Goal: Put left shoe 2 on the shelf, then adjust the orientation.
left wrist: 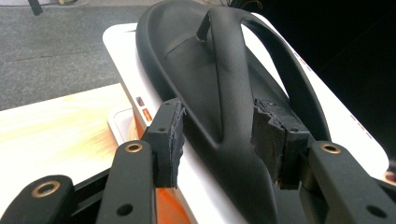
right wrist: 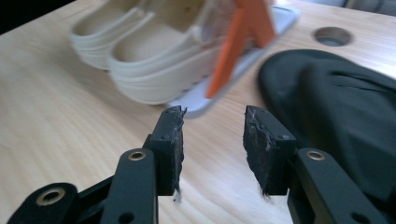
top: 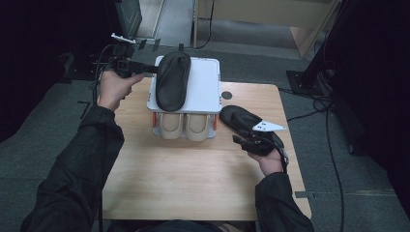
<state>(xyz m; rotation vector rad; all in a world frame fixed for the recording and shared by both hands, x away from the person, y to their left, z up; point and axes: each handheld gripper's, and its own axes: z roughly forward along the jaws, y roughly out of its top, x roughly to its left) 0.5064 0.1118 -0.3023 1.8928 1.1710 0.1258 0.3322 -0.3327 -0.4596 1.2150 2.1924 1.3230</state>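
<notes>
Left gripper [left wrist: 217, 140]: your jaws stand apart, pads clear of the black rubber flip-flop [top: 172, 79] lying on the white two-tier rack [top: 205, 87] | Right gripper [right wrist: 212, 149]: your jaws gape with nothing between, just beside the second black flip-flop [top: 241, 120] on the light wooden table [top: 193, 179] | Lower tier: two beige clogs [top: 183, 126]

1 slipper [top: 172, 79] lies on the rack [top: 205, 87], another [top: 244, 121] right of it.

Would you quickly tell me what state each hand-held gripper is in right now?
Left hand-held gripper: open, pads either side of the sandal on the rack, not pressing it.
Right hand-held gripper: open, holding nothing.
</notes>
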